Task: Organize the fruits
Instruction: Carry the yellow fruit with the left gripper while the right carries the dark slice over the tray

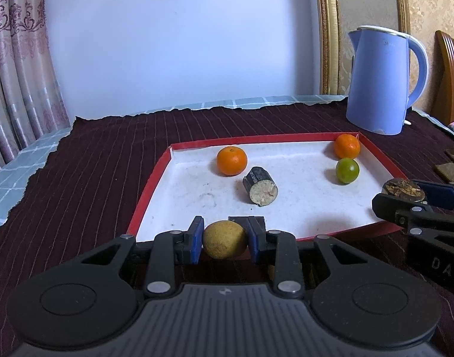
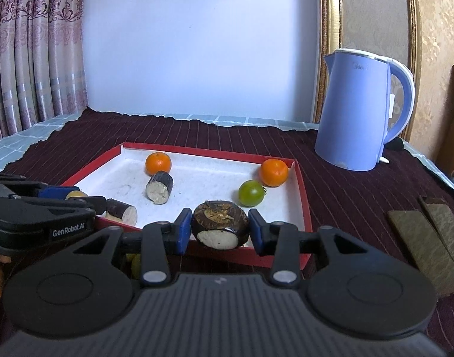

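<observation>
Left hand-held gripper (image 1: 225, 242) clamps yellowish round fruit (image 1: 224, 239) — right hand-held gripper (image 2: 218, 229) clamps dark brown water chestnut (image 2: 219, 223).

Lavender-blue electric kettle (image 2: 360, 110) standing upright on a dark maroon striped cloth (image 2: 346, 196), pale checked covering (image 1: 15, 166) showing at the cloth's edges, patterned pink curtain (image 2: 33, 59) at left, gilded frame (image 2: 328, 44) behind the kettle, two flat brown slabs (image 2: 426, 238) at right

Two oranges (image 1: 231, 160), lime (image 1: 347, 170) in tray (image 1: 149, 196)
</observation>
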`<action>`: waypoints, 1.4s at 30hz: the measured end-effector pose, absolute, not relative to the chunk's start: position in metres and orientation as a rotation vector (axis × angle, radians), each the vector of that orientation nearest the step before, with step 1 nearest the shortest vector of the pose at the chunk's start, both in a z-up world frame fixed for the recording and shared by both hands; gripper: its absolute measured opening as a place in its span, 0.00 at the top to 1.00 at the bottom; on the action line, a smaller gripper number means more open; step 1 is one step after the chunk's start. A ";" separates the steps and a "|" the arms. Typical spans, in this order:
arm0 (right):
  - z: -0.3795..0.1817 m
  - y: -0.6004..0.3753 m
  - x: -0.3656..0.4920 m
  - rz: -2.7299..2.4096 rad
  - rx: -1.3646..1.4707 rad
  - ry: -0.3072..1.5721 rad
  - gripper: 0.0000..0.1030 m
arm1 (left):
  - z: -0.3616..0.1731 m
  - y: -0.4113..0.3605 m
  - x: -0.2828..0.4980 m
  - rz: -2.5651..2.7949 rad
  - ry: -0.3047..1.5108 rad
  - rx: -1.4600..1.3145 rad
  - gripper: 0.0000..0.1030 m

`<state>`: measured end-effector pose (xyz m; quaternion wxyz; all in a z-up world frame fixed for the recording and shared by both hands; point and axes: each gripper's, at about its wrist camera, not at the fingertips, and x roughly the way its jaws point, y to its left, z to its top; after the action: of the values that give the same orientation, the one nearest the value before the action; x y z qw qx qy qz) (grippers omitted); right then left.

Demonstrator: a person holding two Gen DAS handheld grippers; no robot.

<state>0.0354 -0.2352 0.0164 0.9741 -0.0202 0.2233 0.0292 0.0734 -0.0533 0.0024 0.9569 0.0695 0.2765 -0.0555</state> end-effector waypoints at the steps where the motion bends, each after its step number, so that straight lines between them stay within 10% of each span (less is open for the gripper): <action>1: 0.016 -0.235 0.035 0.058 -0.040 0.450 0.63 | 0.003 -0.054 0.074 -0.113 0.562 0.141 0.71; 42: 0.034 -0.242 0.078 0.040 -0.051 0.446 0.63 | 0.018 -0.065 0.122 -0.074 0.583 0.161 0.71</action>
<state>0.0778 -0.2416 0.0341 0.9747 -0.0254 0.2214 0.0199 0.1224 -0.0649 0.0178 0.9540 0.0791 0.2870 -0.0363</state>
